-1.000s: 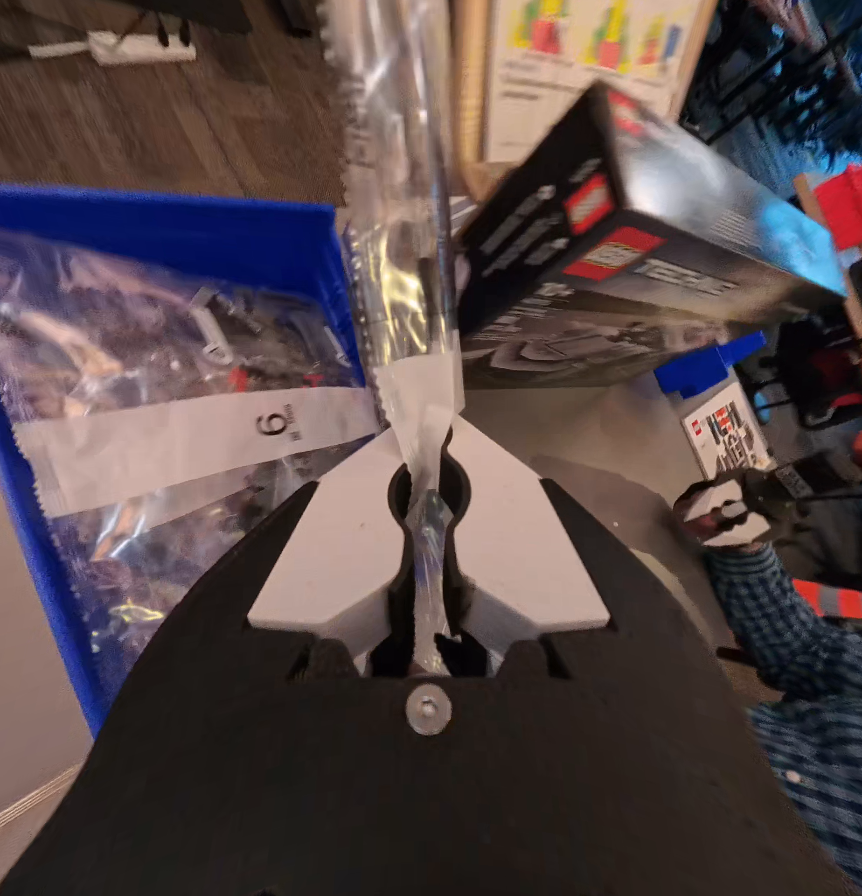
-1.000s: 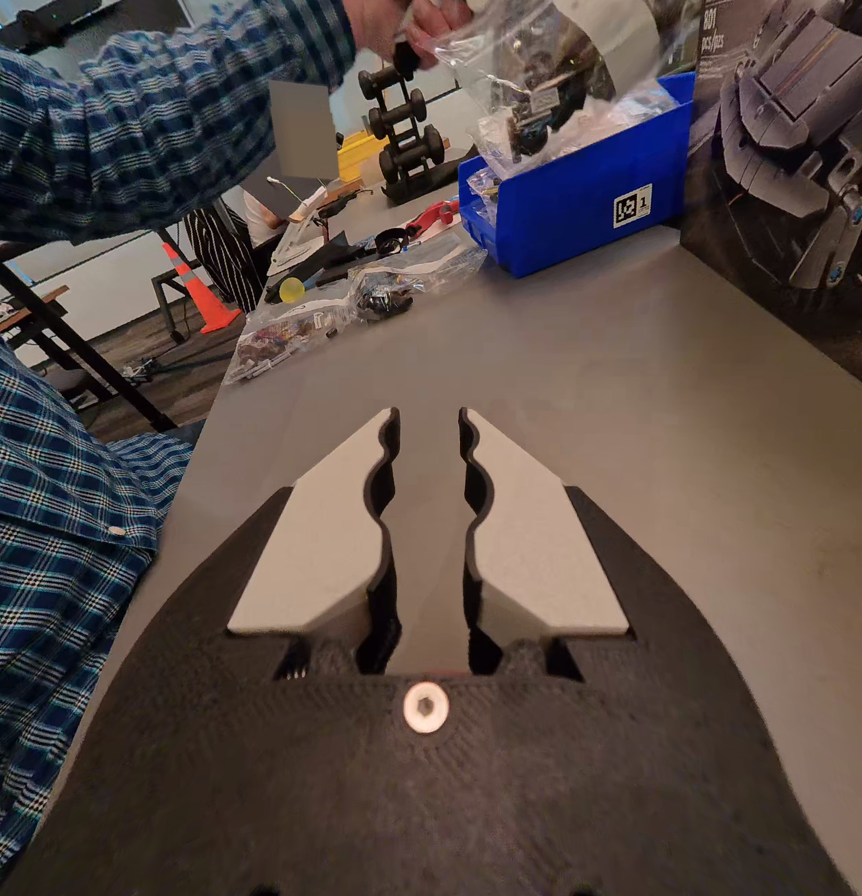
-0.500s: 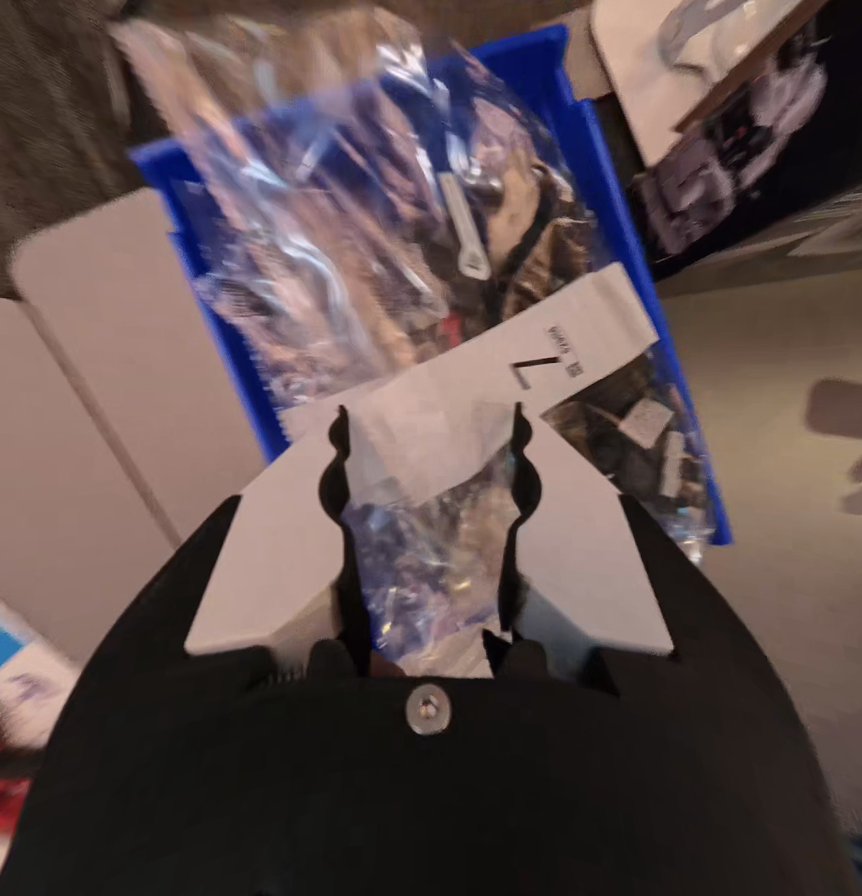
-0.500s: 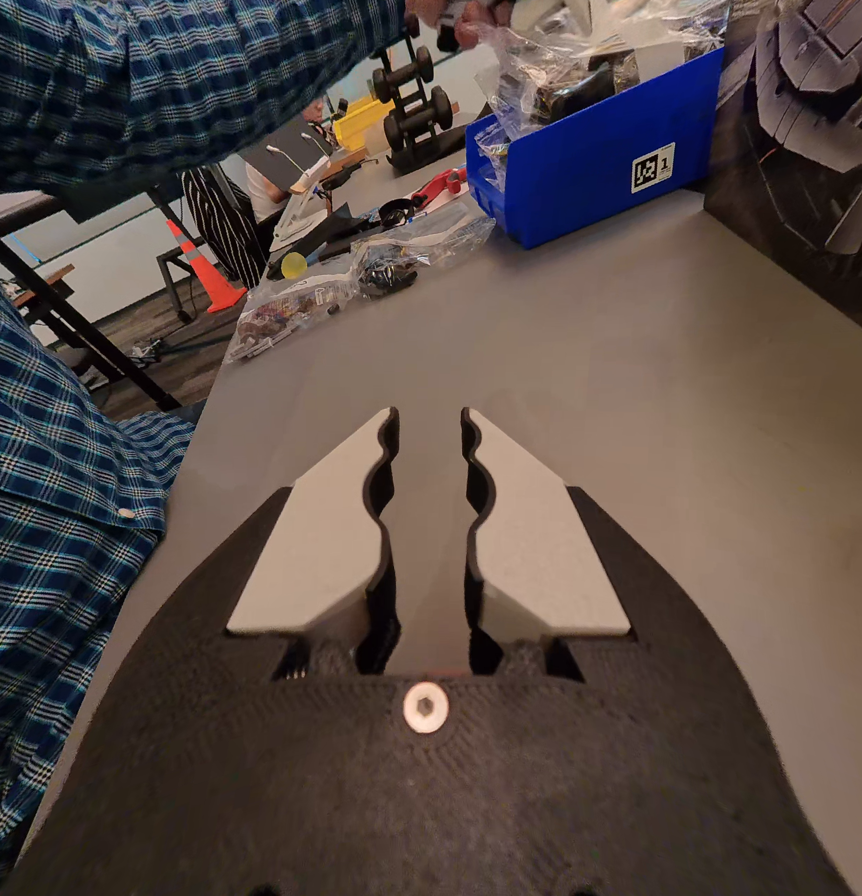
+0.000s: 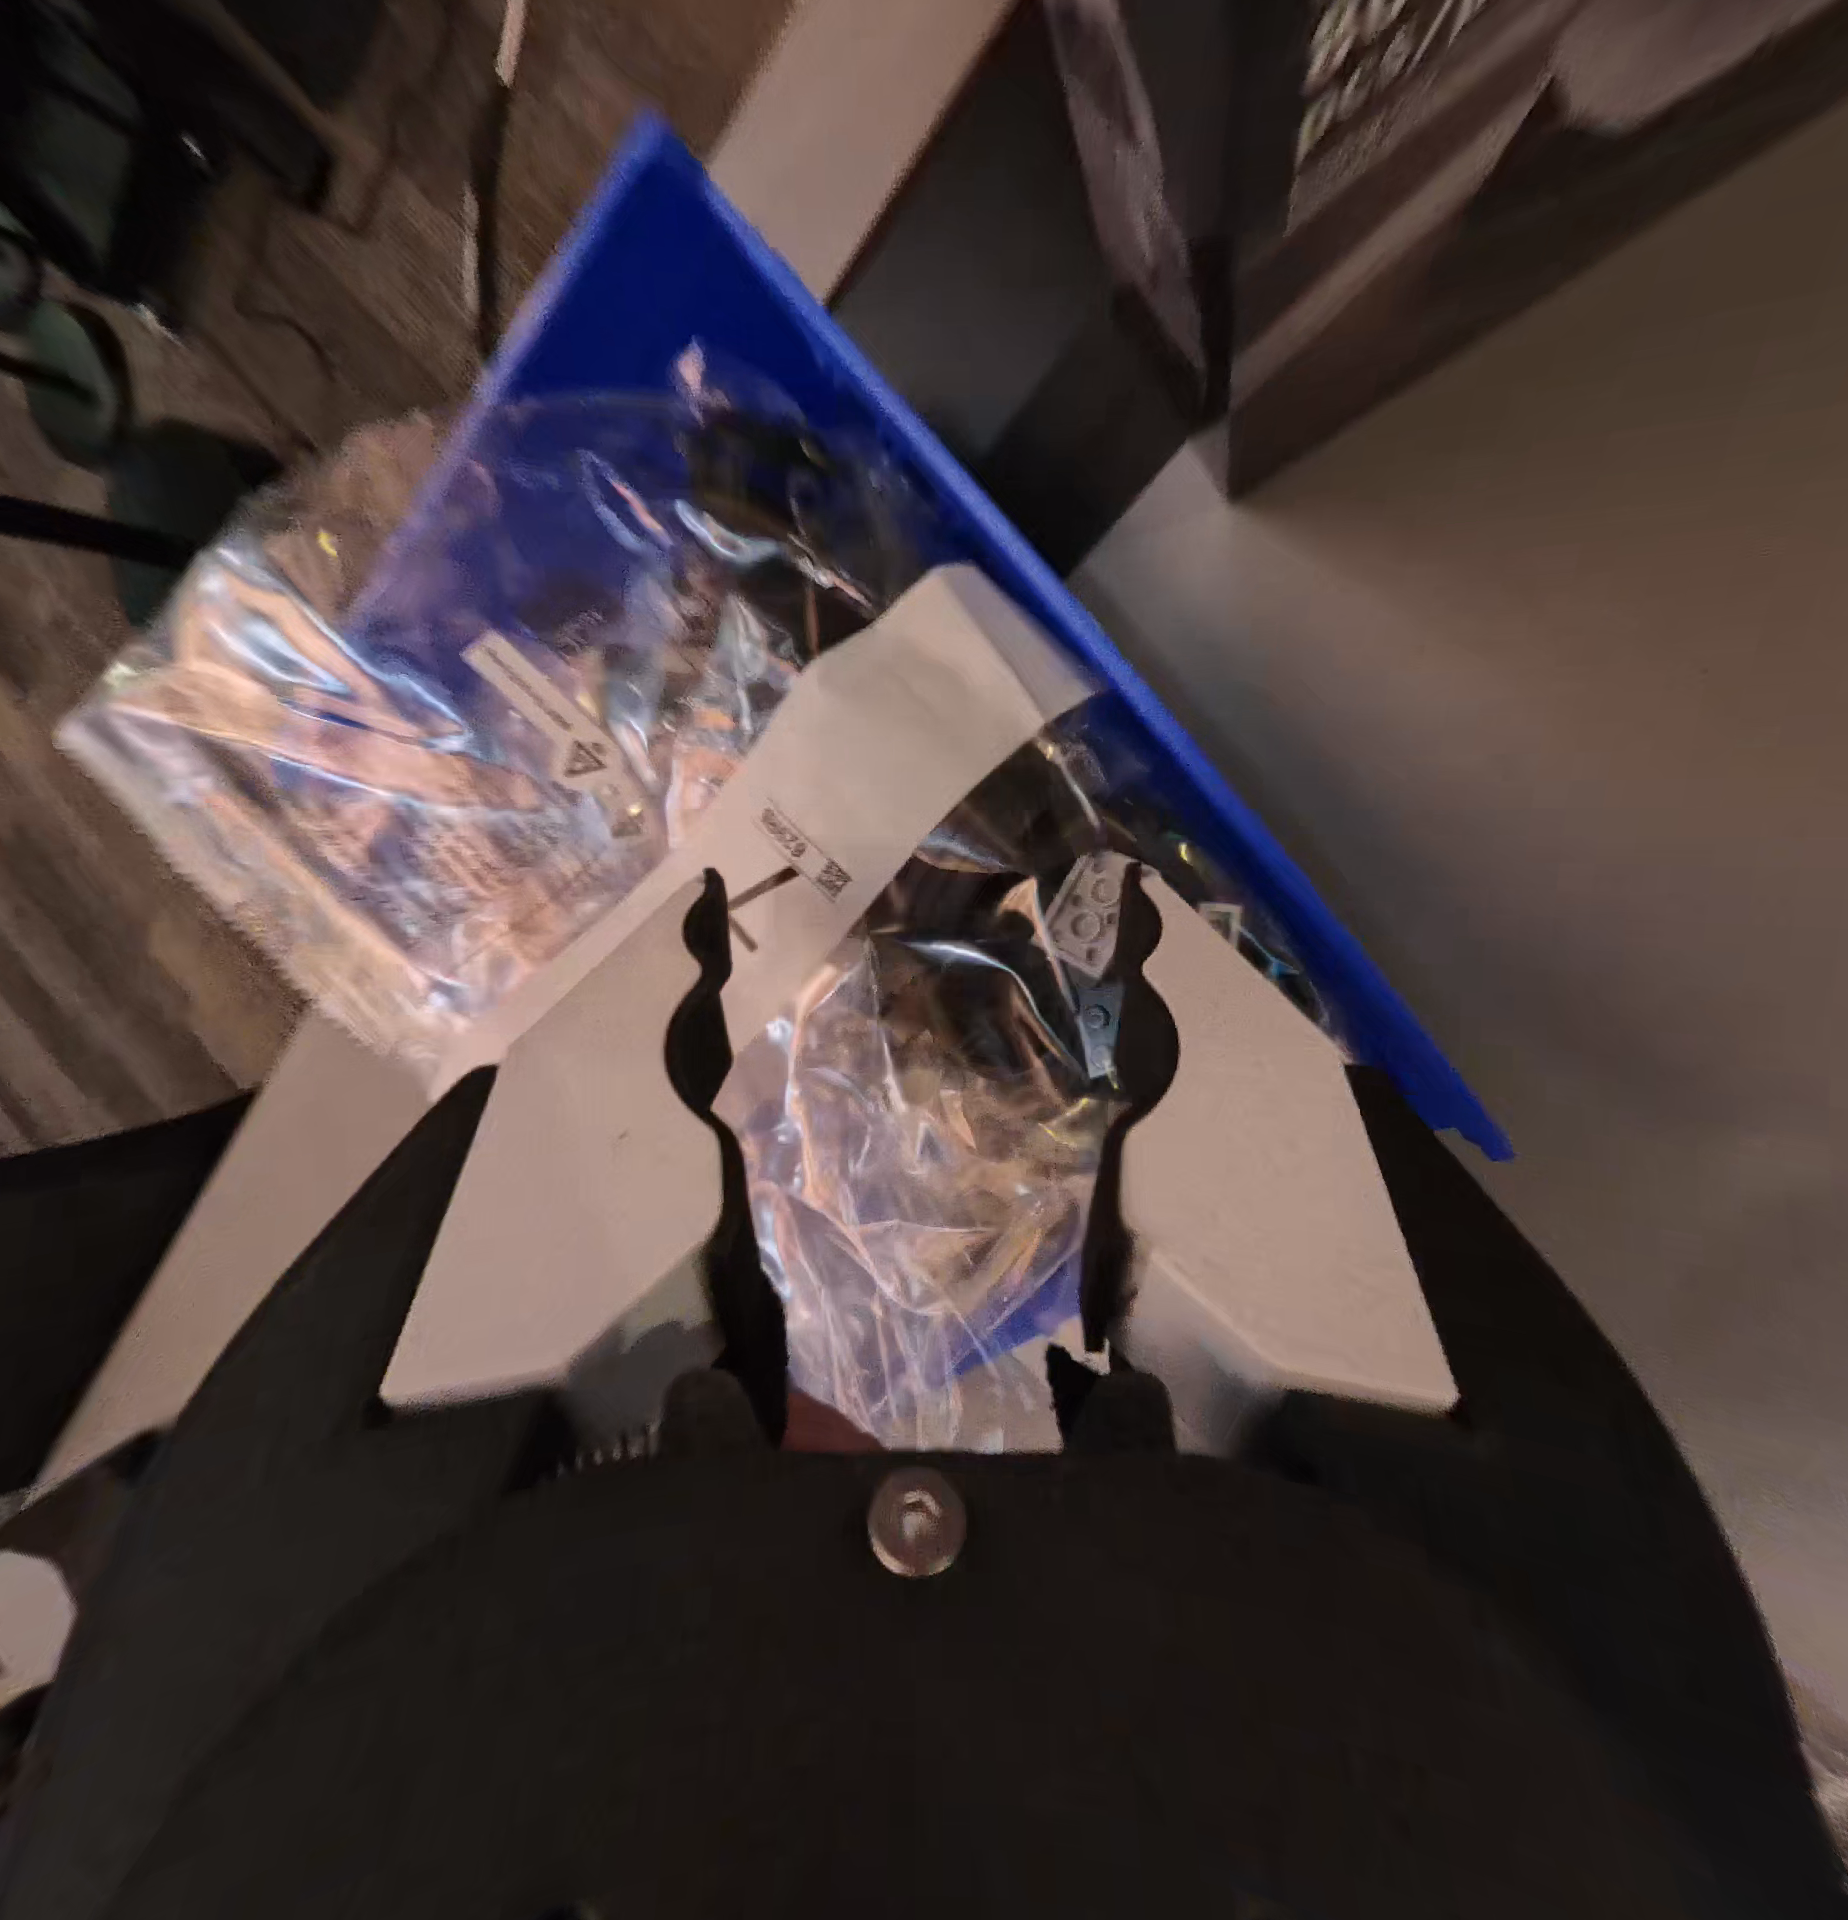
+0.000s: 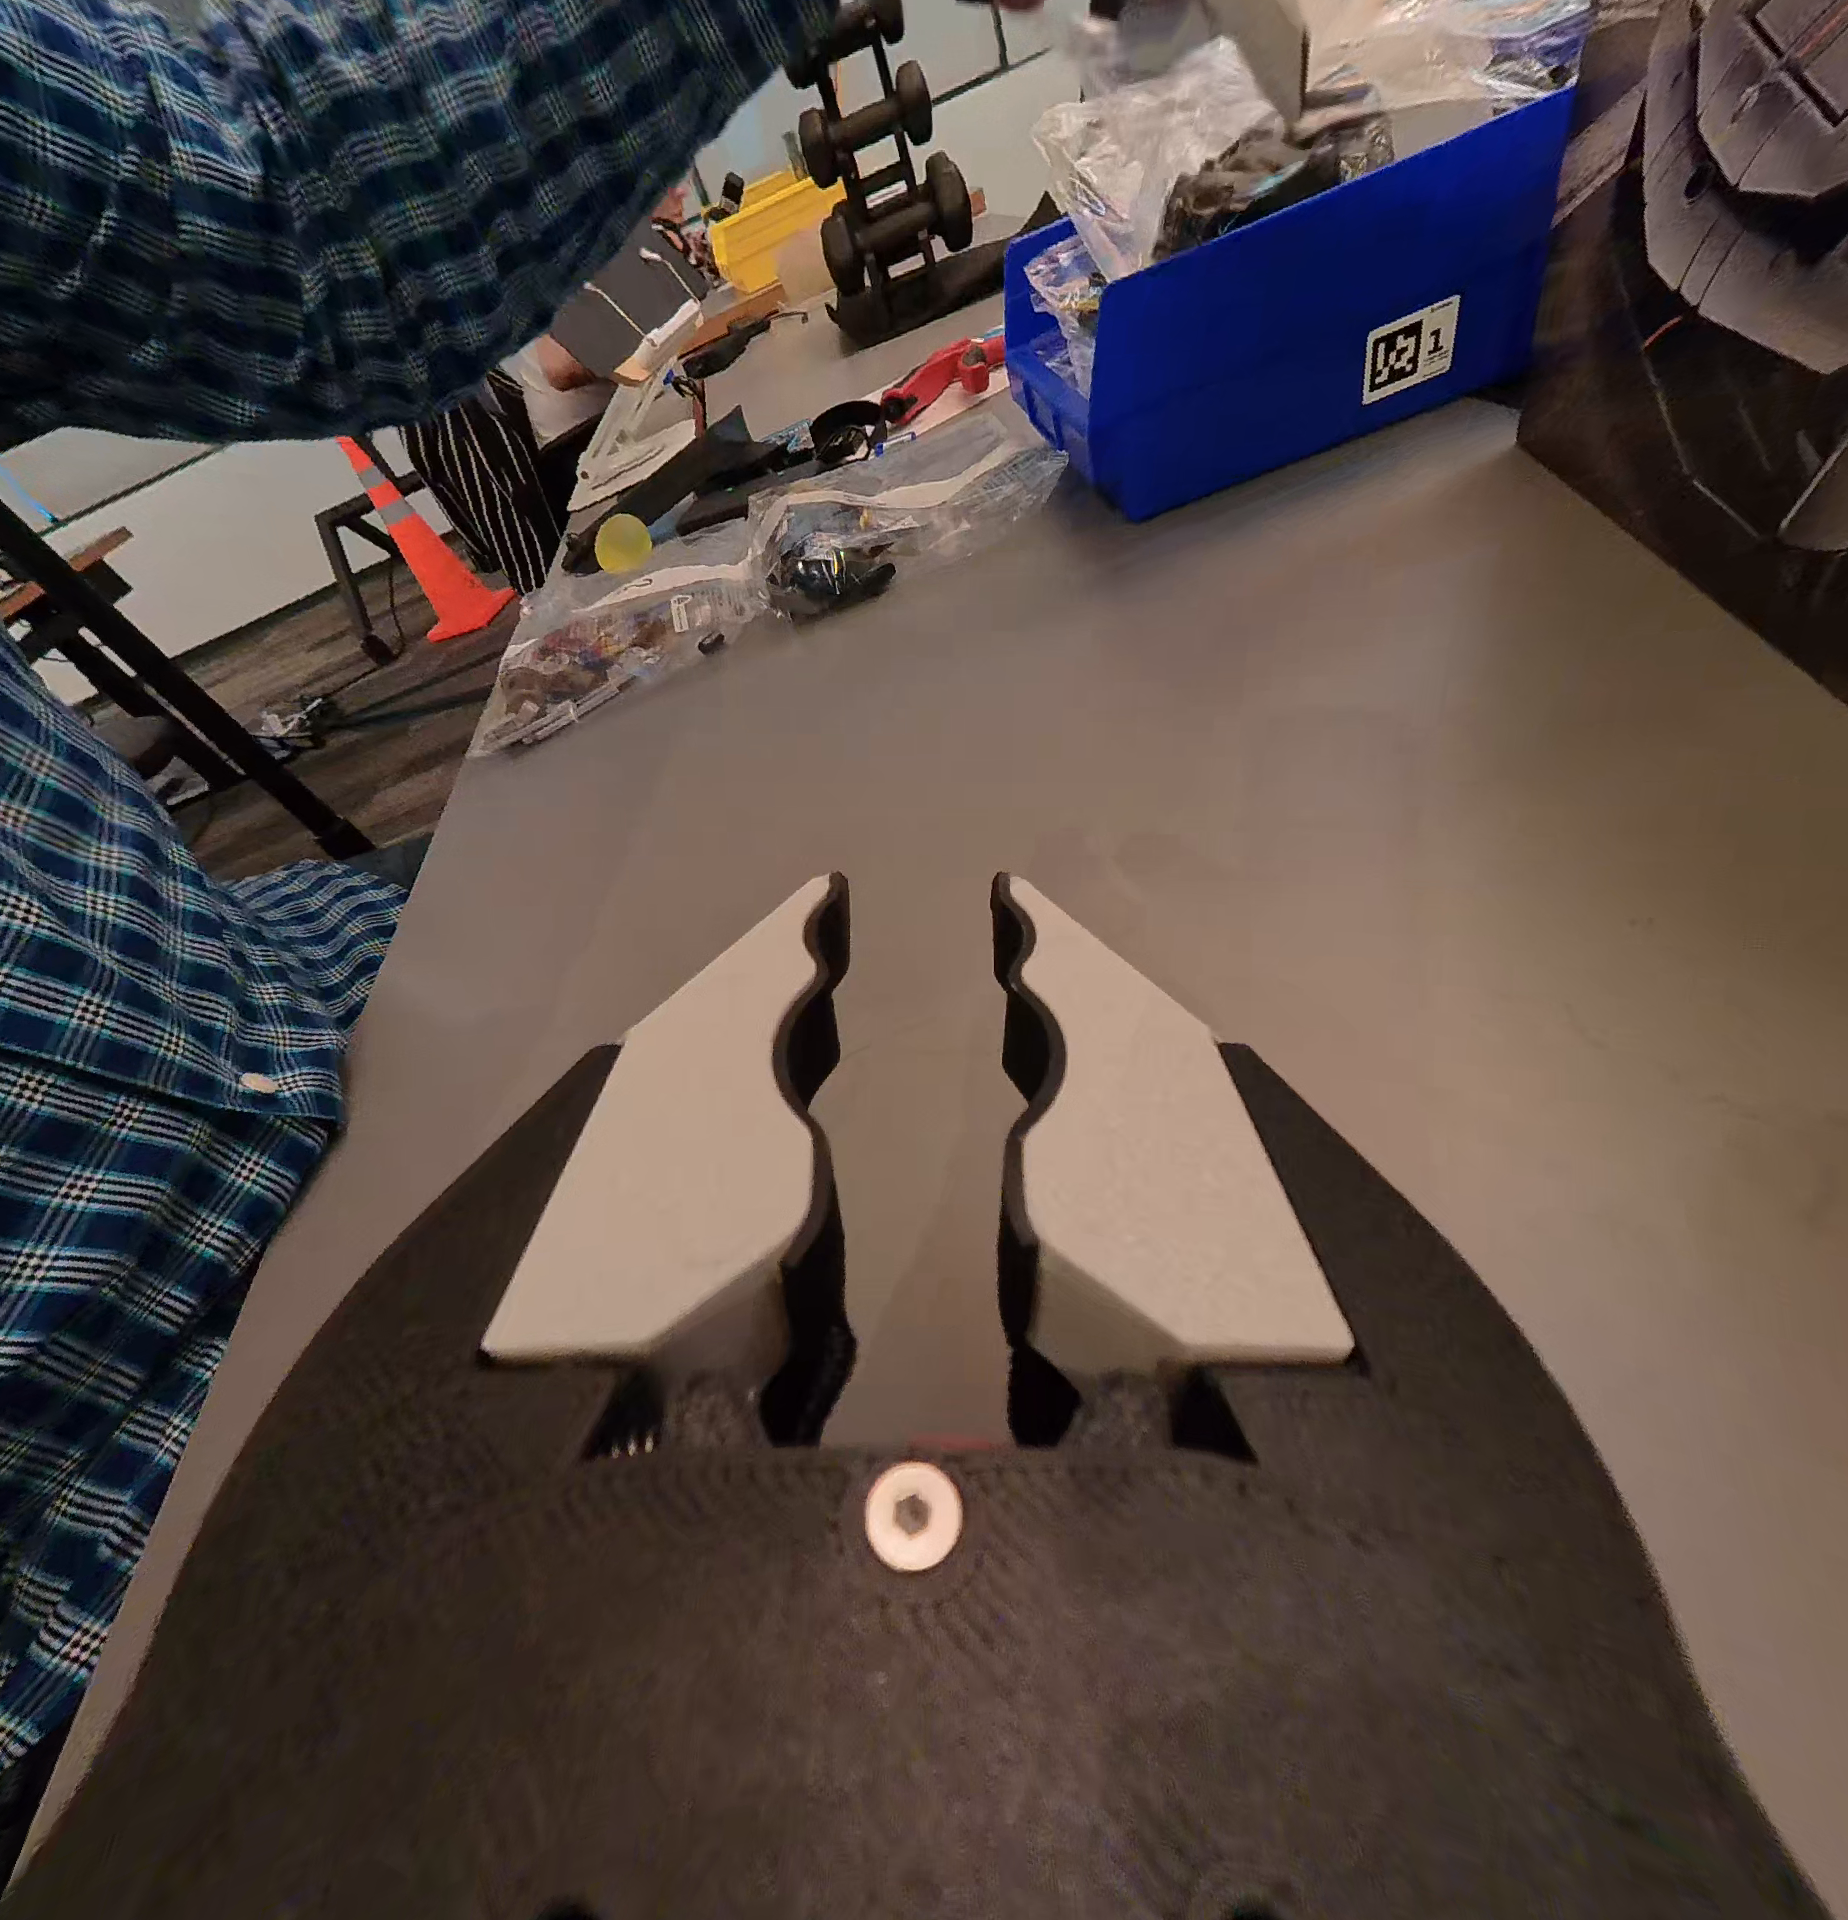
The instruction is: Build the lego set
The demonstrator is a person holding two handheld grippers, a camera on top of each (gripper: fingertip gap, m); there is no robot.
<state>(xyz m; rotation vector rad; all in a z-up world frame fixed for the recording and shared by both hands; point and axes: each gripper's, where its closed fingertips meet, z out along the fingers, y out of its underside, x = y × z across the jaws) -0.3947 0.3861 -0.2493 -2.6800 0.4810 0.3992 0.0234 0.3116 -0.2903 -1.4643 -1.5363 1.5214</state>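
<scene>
My left gripper (image 5: 920, 883) is open with its jaws wide apart, just above a clear bag of Lego parts (image 5: 899, 1164) with a white strip across it. The bag lies in the blue bin (image 5: 1263, 883), and nothing is held. A second clear bag (image 5: 380, 707) hangs over the bin's far side. My right gripper (image 6: 920, 894) is open and empty, low over the grey table (image 6: 1315, 831). The blue bin (image 6: 1263, 343) stands at the back right with the bags (image 6: 1128, 156) piled in it. The left gripper (image 6: 1258, 52) shows blurred above them.
The dark Lego box (image 6: 1730, 312) stands at the table's right edge, next to the bin. More part bags (image 6: 795, 561) lie at the table's far left. A plaid sleeve (image 6: 276, 208) crosses the upper left. A dumbbell rack (image 6: 878, 177) and an orange cone (image 6: 421, 551) stand beyond.
One second ago my left gripper was shut on a bag's edge and held it up. It has opened, and the bag now lies in the blue bin. My right gripper has hardly moved.
</scene>
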